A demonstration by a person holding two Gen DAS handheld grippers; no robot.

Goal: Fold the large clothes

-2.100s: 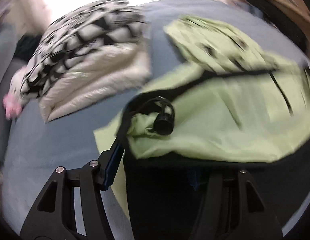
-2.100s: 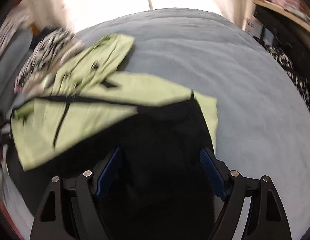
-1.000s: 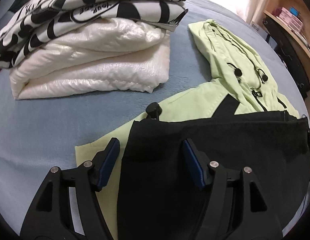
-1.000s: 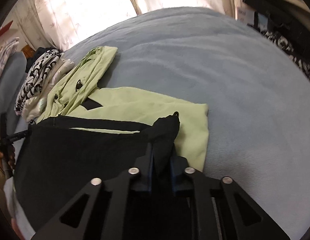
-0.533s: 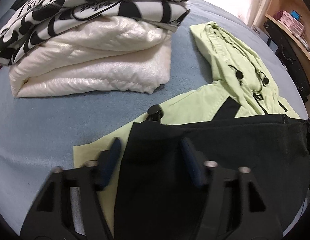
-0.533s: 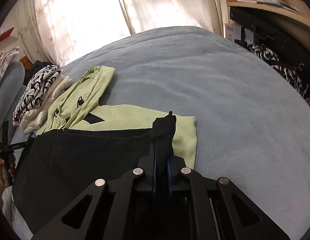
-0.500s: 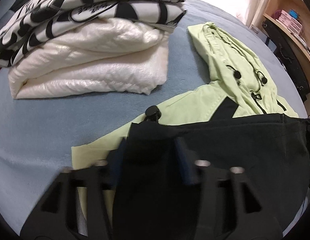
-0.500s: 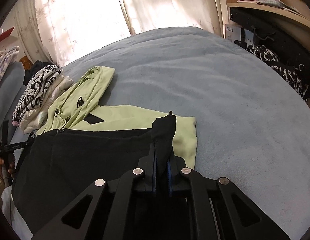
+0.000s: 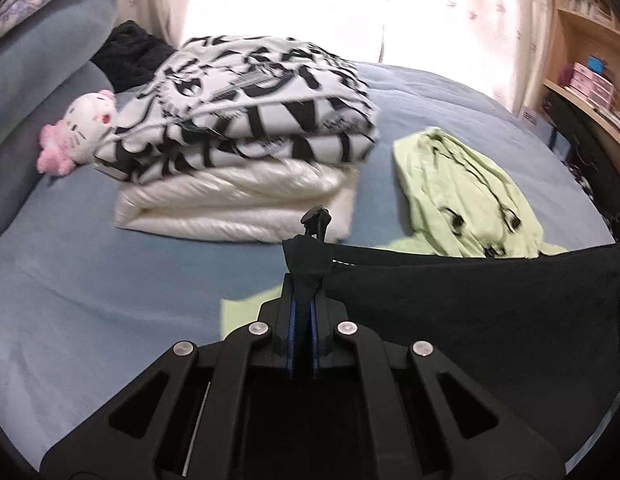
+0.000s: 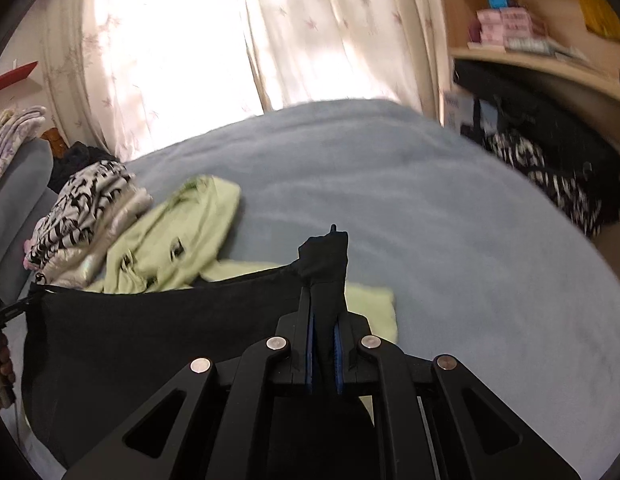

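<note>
A light green jacket (image 9: 462,200) with a black lower panel (image 9: 470,312) lies on the blue bed cover (image 9: 89,260). My left gripper (image 9: 303,292) has its jaws closing on the panel's left corner, pads pressed on the black cloth; a cord stopper (image 9: 316,218) sticks up above them. My right gripper (image 10: 324,304) is shut on the panel's other corner. The black panel (image 10: 149,328) hangs taut between both grippers, lifted off the green jacket (image 10: 177,240). The green hood lies flat behind it.
A stack of folded clothes (image 9: 249,120), black-and-white print over white quilted, sits at the back left beside a pink-and-white plush toy (image 9: 81,132). A wooden shelf (image 10: 530,40) and a dark bag (image 10: 550,168) stand past the bed's right edge. Curtains hang behind.
The left gripper closed on the black panel's corner. Both grippers rose, lifting the black edge off the green cloth and pulling it taut.
</note>
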